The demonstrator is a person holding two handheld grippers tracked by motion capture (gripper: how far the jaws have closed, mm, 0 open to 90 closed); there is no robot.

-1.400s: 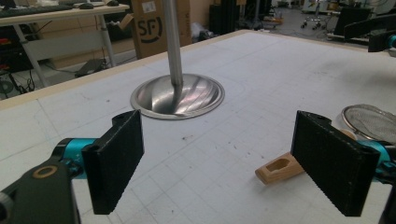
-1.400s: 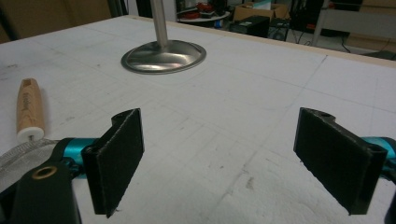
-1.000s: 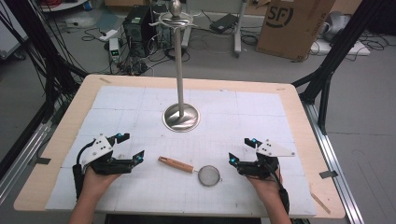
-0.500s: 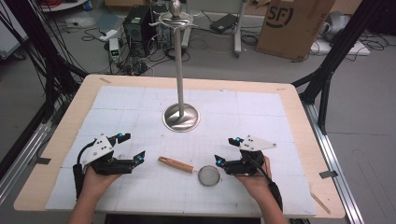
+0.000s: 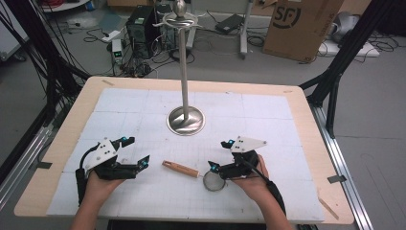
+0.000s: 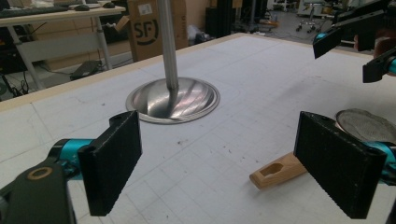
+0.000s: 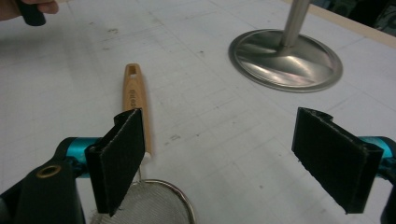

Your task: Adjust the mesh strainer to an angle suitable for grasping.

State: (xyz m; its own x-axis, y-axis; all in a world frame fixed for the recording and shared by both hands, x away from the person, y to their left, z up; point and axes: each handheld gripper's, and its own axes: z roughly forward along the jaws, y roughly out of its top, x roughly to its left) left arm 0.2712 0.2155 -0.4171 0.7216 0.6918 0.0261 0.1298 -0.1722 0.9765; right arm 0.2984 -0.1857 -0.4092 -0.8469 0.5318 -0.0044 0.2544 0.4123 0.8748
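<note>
Counter (image 5: 268,103) w/ white gridded mat carries a steel stand (image 5: 185,120) at centre. Near front edge, a small strainer (image 5: 191,171) lies flat: wooden handle pointing left, mesh bowl to the right. Right gripper (image 5: 219,155) hovers just over the mesh bowl, fingers spread wide, gripping nothing. Left gripper (image 5: 136,150) sits left of the handle, apart from it, fingers likewise released.

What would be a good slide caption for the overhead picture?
Two open hand-held grippers, left and right, flank a wooden-handled strainer lying before a steel stand.
</note>
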